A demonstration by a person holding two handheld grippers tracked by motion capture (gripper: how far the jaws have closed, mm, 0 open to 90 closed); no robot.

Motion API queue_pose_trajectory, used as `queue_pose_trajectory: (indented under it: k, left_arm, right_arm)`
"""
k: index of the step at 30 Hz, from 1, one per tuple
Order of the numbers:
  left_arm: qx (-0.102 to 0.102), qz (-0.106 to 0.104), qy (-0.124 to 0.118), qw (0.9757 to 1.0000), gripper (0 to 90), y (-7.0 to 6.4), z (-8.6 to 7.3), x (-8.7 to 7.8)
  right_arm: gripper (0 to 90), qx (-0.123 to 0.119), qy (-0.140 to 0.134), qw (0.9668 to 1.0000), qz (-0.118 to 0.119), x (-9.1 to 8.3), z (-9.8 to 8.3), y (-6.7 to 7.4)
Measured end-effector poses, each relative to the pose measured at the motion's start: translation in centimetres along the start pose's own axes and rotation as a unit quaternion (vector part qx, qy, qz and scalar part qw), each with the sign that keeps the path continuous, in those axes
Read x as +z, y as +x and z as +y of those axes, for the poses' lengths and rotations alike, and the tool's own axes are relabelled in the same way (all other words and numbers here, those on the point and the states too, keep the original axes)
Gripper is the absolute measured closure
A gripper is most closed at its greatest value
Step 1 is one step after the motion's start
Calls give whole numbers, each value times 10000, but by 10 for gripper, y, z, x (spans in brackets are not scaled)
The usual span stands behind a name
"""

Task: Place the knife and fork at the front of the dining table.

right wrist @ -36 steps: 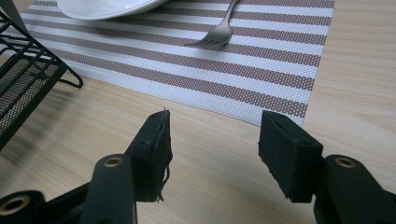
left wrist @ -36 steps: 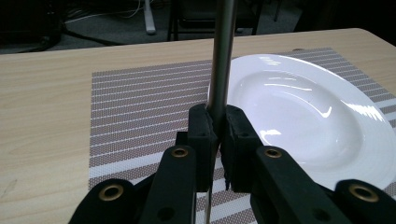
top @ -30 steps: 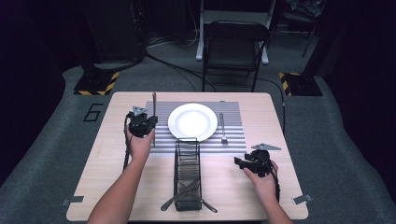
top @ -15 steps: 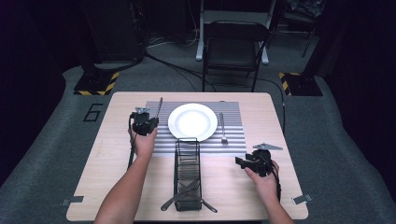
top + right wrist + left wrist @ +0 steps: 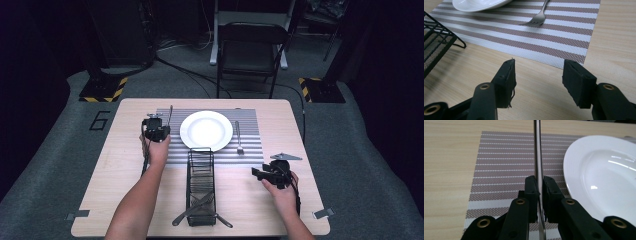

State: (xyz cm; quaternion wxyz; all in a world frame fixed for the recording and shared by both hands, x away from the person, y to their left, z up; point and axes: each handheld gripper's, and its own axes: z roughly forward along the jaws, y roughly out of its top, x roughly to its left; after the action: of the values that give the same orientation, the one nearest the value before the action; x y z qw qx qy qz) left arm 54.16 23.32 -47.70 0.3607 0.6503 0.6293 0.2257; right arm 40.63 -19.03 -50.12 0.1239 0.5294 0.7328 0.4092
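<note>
My left gripper (image 5: 167, 125) (image 5: 539, 180) is shut on a slim metal knife (image 5: 170, 114) (image 5: 537, 150), which points away from me, low over the left strip of the striped placemat (image 5: 247, 125) (image 5: 504, 157). Just to its right sits the white plate (image 5: 206, 129) (image 5: 599, 170). A fork (image 5: 239, 137) (image 5: 537, 18) lies on the mat right of the plate. My right gripper (image 5: 256, 172) (image 5: 537, 72) stands open over bare wood at the front right, nothing between its pads.
A black wire rack (image 5: 201, 180) (image 5: 434, 45) stands in the middle front of the table, with cutlery (image 5: 187, 216) poking out of its near end. A dark folding chair (image 5: 250, 55) stands beyond the far table edge.
My left hand has carried the knife a little to the right, toward the plate, and lower over the mat. The right hand has kept still.
</note>
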Motion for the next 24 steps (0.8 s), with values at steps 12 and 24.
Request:
queue_pose_trajectory:
  k: [12, 24]
  left_arm:
    - [-405, 178, 181, 9989, 826, -4, 1, 21]
    - [-469, 234, 393, 9979, 826, -3, -7, 37]
  right_arm:
    - [434, 20, 4, 10000, 30, 2, 1, 1]
    - [434, -9, -31, 10000, 59, 1, 1, 2]
